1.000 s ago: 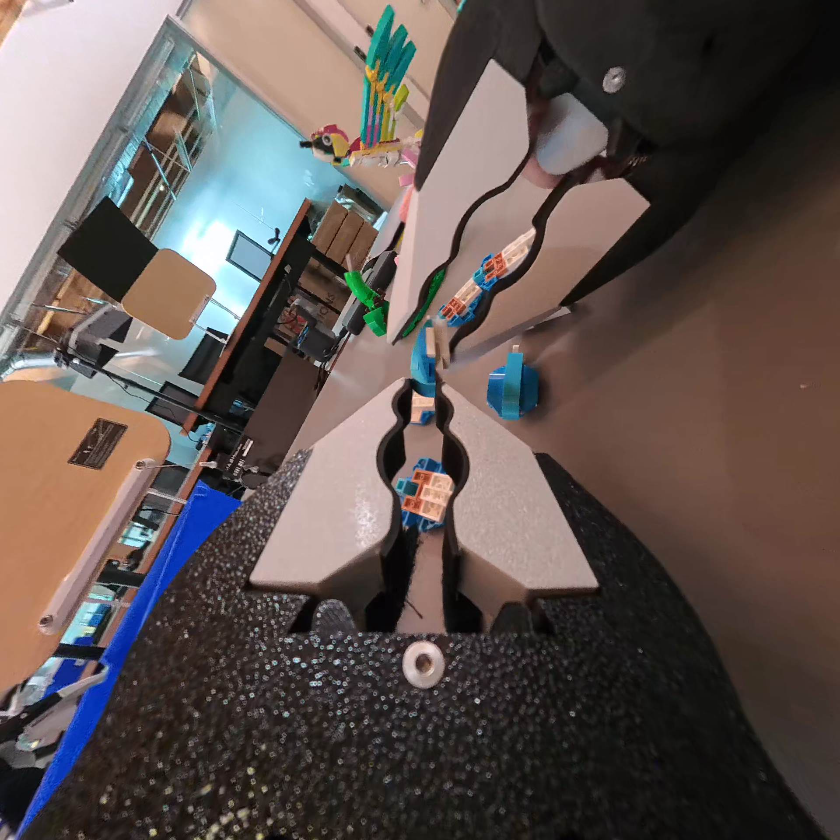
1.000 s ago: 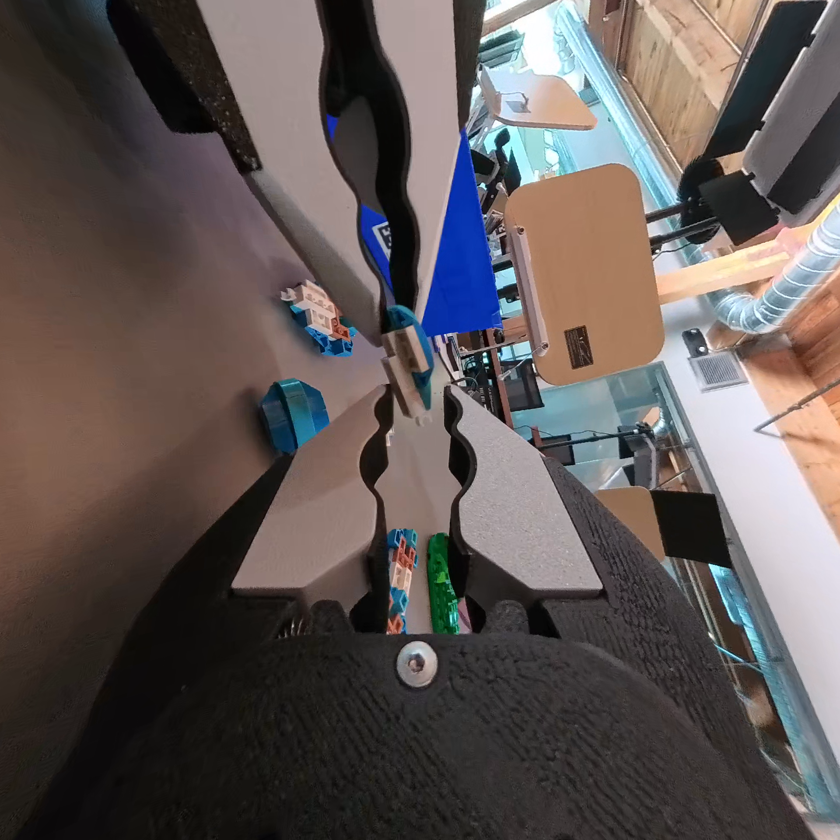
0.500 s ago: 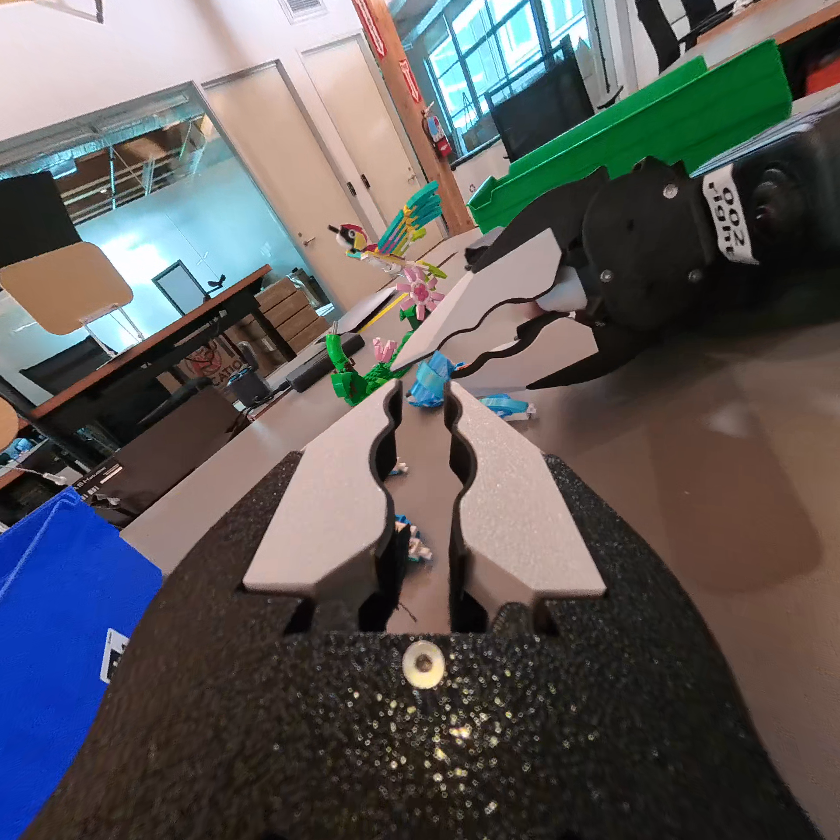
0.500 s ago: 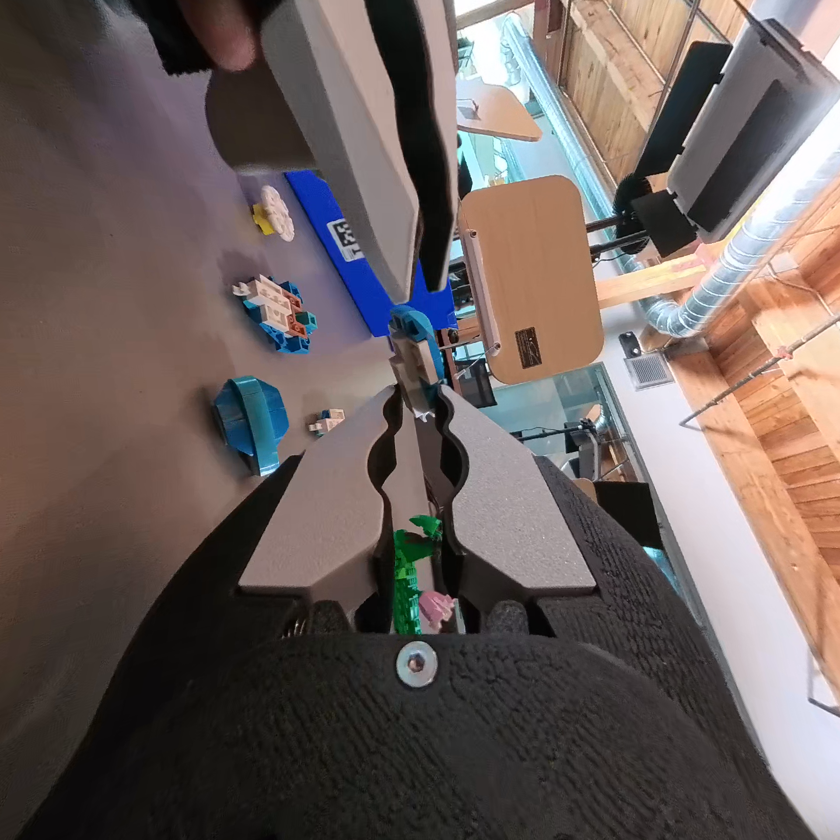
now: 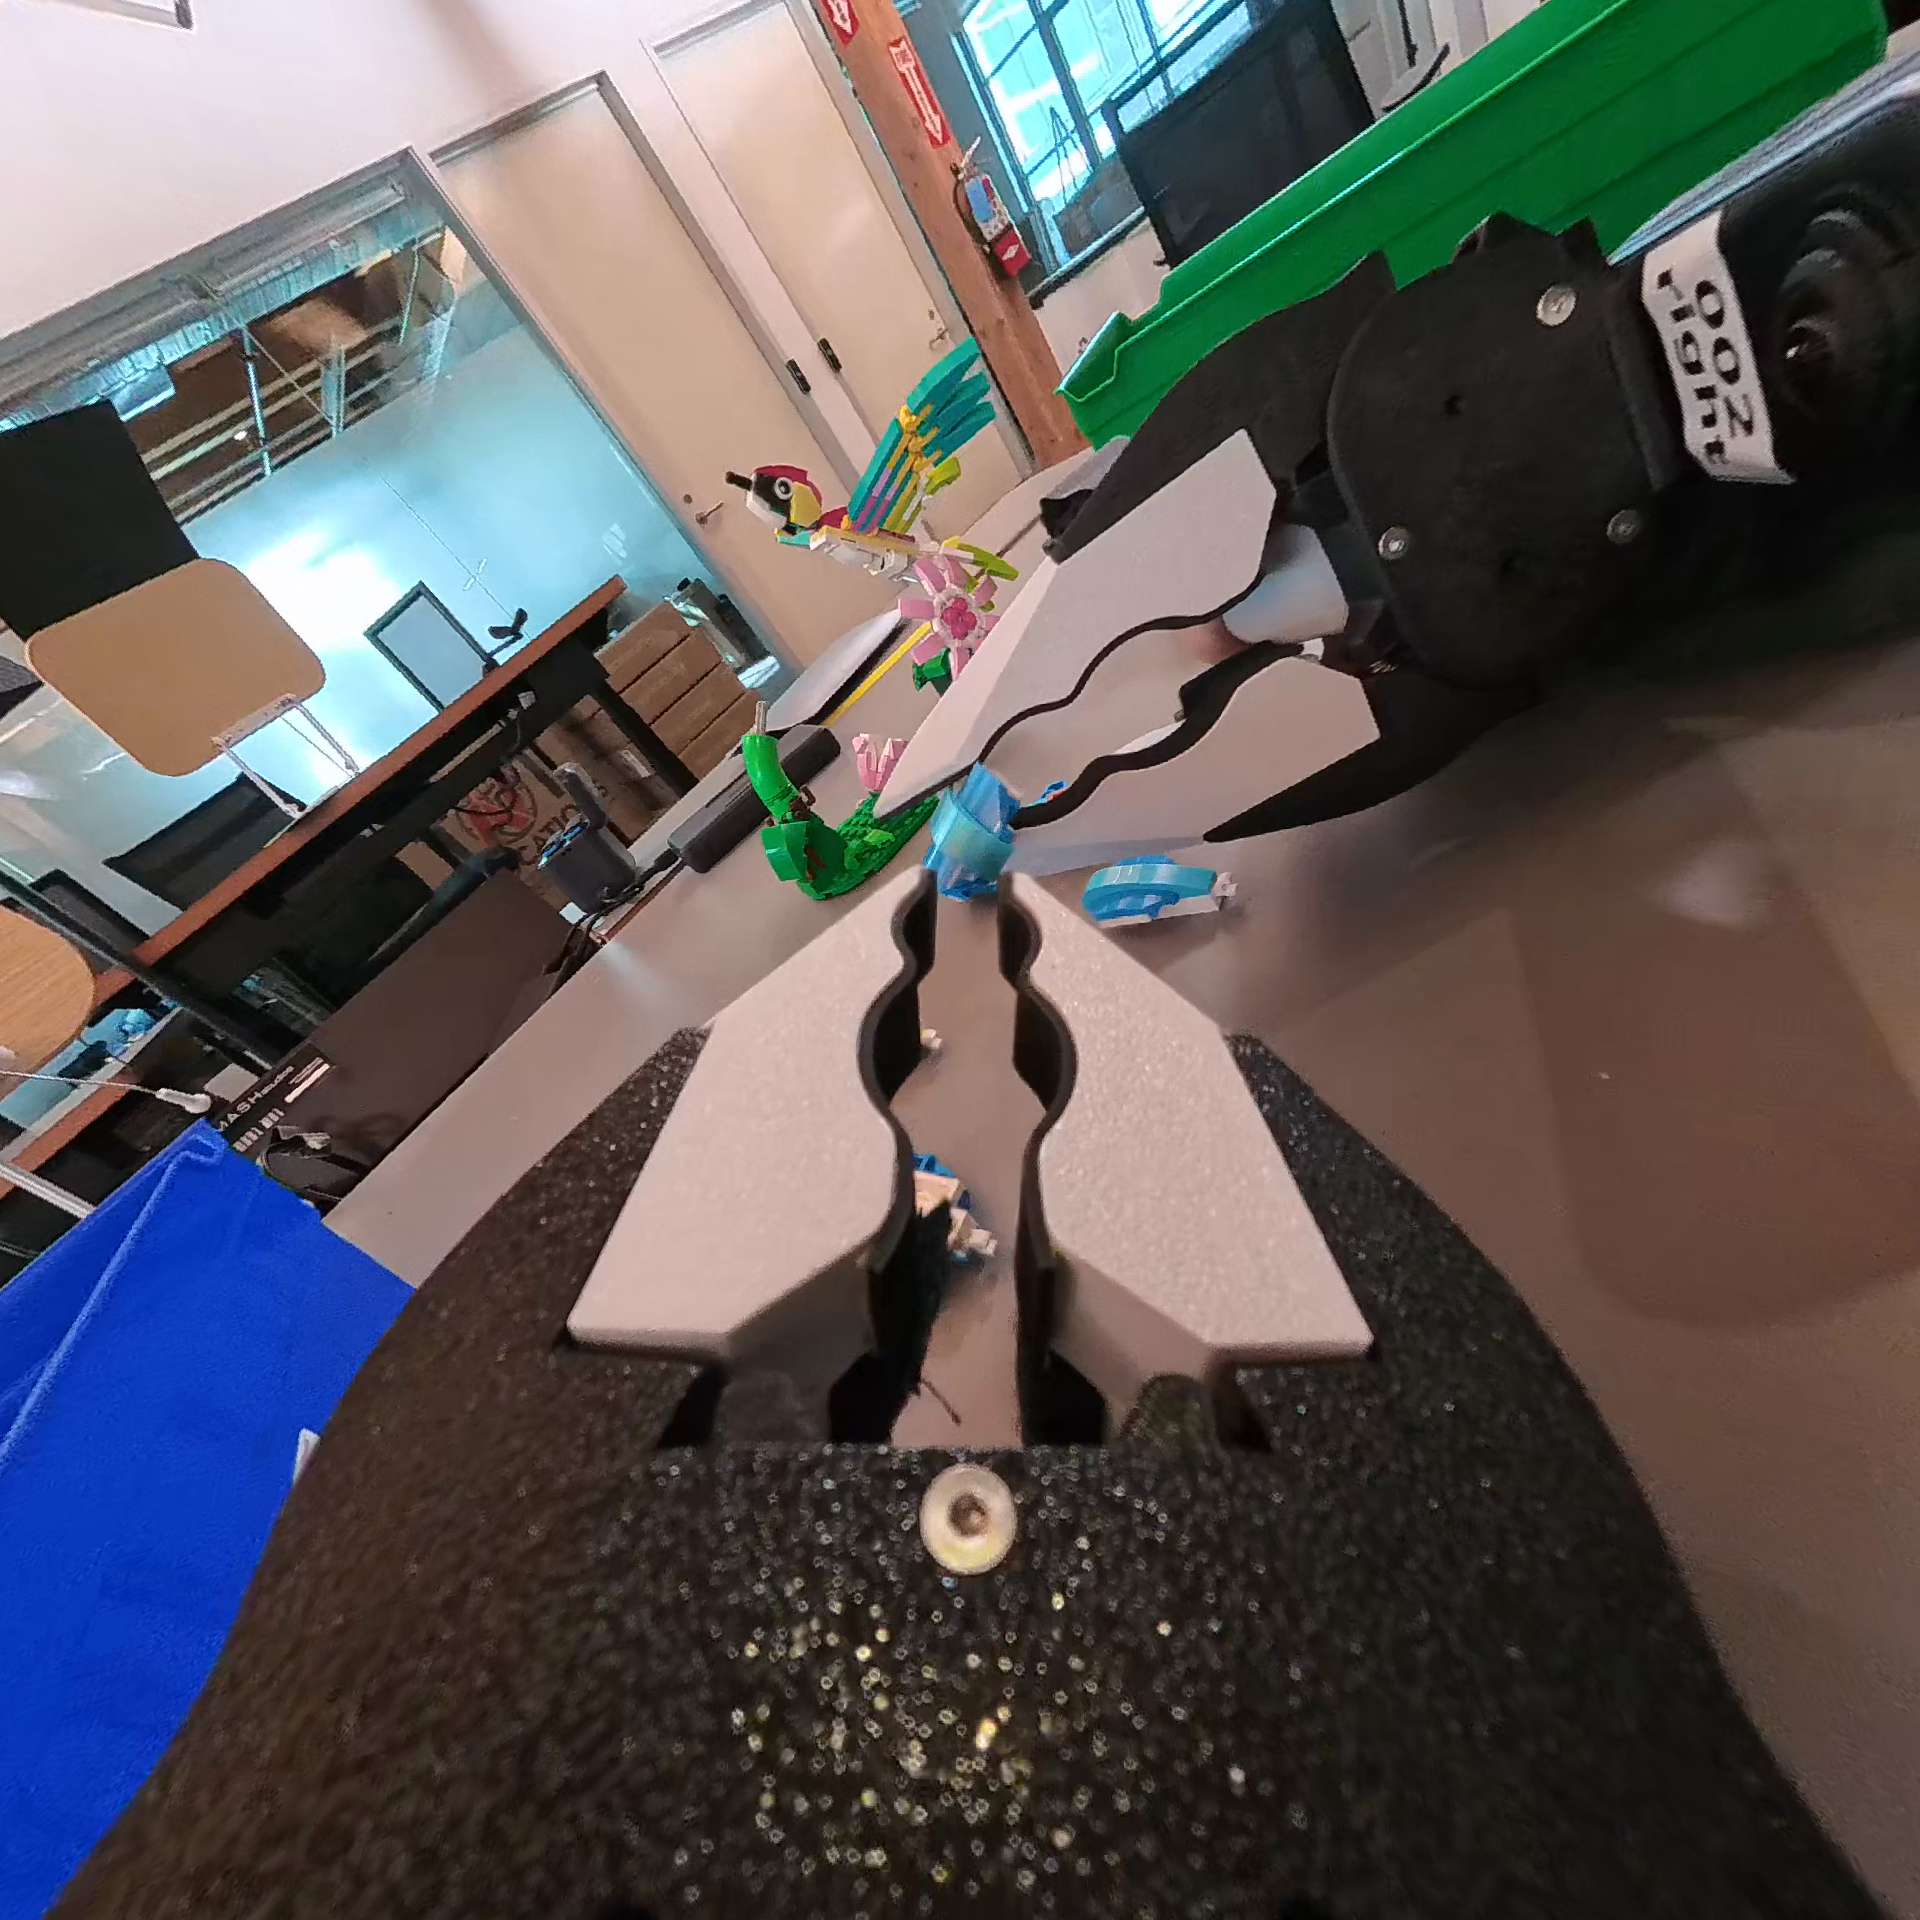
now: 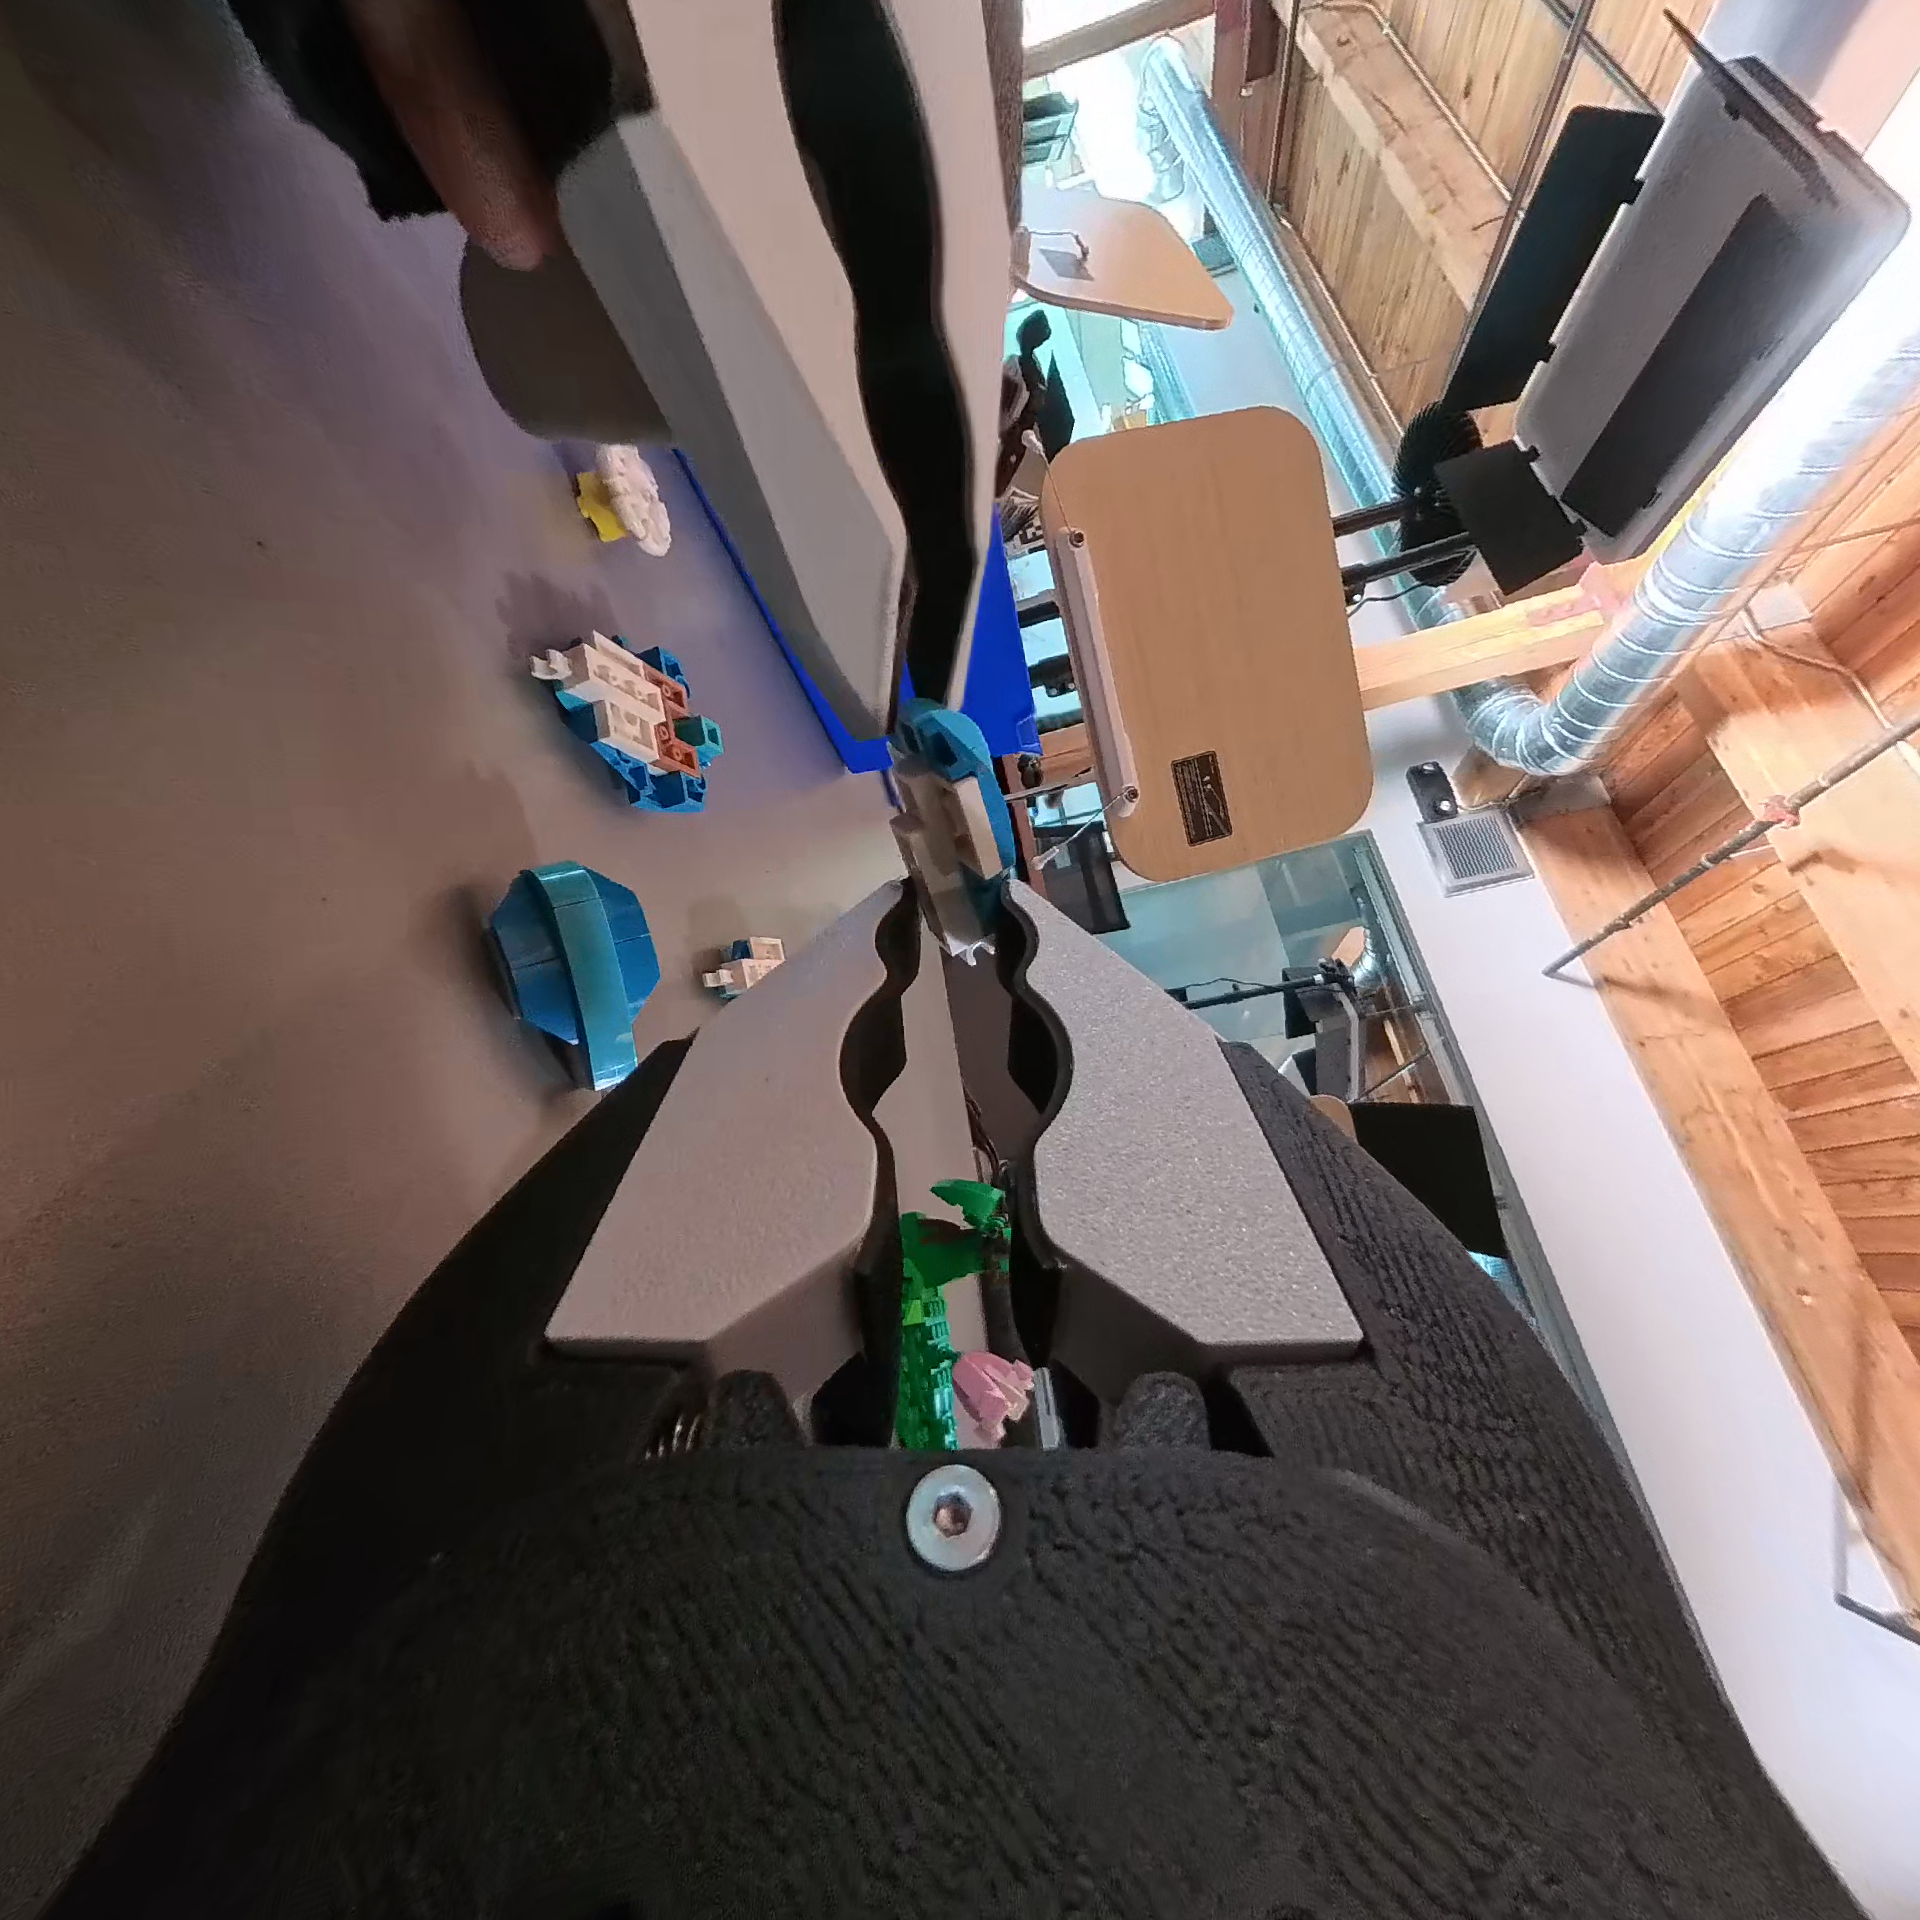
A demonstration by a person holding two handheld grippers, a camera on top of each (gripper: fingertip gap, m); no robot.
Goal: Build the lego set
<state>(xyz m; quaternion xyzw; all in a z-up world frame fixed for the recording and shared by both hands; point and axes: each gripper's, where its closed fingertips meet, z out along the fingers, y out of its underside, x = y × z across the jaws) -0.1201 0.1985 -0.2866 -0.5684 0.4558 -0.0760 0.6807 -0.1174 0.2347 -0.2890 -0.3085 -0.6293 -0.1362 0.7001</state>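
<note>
- The left tool (image 5: pixel 964 894) lies low over the grey table (image 5: pixel 1558 1039). Its two grey wavy fingers are drawn close, and their tips pinch one end of a small blue and white brick piece (image 5: pixel 971 831).
- The right tool (image 6: pixel 954 909) comes from the opposite side, turned on its side, and its tips are clenched on the other end of the same piece. The piece hangs between the two tools, clear of the table.
- In the right wrist view, a person's fingertip (image 6: pixel 488 177) shows behind the left tool's body.
- A cluster of blue, white and brown bricks (image 6: pixel 634 717) lies on the table under the left tool, seen through the gap of its fingers in the left wrist view.
- A tiny white and blue brick bit (image 6: pixel 743 961) lies just beside the right tool's lower finger.
- A rounded blue brick piece (image 6: pixel 571 966) rests on the table near that bit, apart from both tools.
- A yellow and white brick piece (image 6: pixel 623 504) sits farther along, near the edge of a blue bin (image 5: pixel 135 1455).
- Beyond the held piece stands a green brick plant (image 5: pixel 821 842) with a pink brick flower (image 5: pixel 956 613) above it.
- A brick bird with teal, pink and yellow wing feathers (image 5: pixel 862 499) stands behind the flower.
- A green plastic bin (image 5: pixel 1455 187) sits at the far side of the table, behind the right tool.
</note>
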